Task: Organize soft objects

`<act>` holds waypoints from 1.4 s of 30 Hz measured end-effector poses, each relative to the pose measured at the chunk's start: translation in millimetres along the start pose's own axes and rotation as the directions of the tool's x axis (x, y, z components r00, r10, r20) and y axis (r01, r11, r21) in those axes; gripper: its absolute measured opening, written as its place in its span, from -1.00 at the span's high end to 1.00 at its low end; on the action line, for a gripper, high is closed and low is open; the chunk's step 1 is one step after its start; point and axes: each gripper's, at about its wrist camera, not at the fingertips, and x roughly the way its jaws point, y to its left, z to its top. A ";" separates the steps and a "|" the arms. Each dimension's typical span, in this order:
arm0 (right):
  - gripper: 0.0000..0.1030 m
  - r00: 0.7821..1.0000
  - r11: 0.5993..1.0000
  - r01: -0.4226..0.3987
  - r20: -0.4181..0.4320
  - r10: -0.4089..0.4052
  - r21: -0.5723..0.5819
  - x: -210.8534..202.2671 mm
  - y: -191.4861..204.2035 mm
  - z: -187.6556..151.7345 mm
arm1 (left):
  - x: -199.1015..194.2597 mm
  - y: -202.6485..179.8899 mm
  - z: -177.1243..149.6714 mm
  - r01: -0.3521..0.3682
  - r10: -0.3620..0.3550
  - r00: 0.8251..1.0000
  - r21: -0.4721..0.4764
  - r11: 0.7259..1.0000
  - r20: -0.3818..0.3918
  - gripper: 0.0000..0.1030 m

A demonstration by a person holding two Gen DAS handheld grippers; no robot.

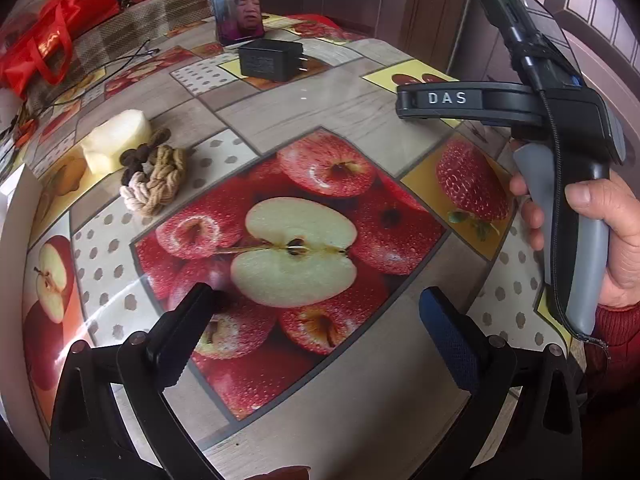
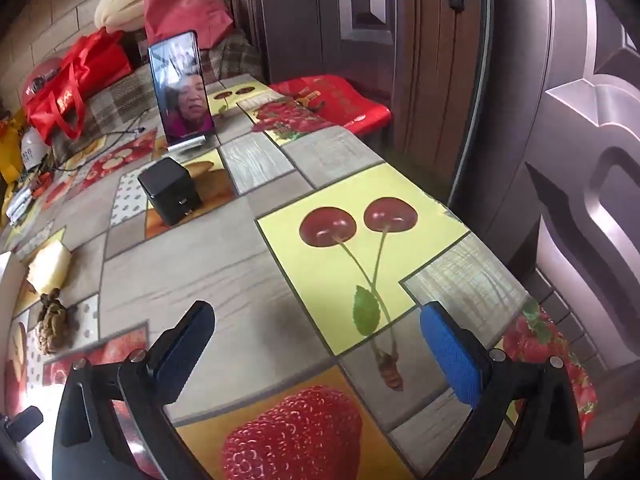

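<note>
Both the left claw (image 1: 316,320) and right claw (image 2: 318,336) gape wide, empty; rope bundle (image 1: 156,178) lies ahead-left on the tabletop (image 1: 360,380).

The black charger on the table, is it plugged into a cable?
No, the black charger lies loose, its two prongs bare.

A pale yellow sponge block (image 1: 116,146) lies on the table, touching a heap of brown and beige braided hair ties (image 1: 154,178).

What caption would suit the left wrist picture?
Open left gripper above a fruit-print tablecloth, with knotted hair ties and a pale sponge ahead.
</note>
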 end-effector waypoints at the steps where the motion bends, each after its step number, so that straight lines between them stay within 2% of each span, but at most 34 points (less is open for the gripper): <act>1: -1.00 0.999 1.000 0.021 -0.026 -0.021 -0.018 4.4 2.2 -0.3 | 3.2 -7.6 2.6 0.001 -0.001 1.000 0.031 1.000 -0.002 -0.99; 5: -1.00 0.999 0.997 0.031 -0.025 -0.033 -0.064 4.0 8.3 -0.4 | 3.9 -14.6 0.8 0.002 -0.002 1.000 0.052 0.999 -0.001 -0.99; 17: -1.00 1.000 0.998 0.022 -0.020 -0.023 -0.056 9.8 17.1 10.3 | 1.0 -7.5 2.7 0.001 -0.001 1.000 0.059 0.998 -0.007 -0.99; 42: -1.00 1.000 0.998 0.009 -0.014 -0.010 -0.059 12.3 25.5 8.7 | -2.5 -8.2 7.1 0.002 -0.001 1.000 0.058 0.998 -0.012 -0.99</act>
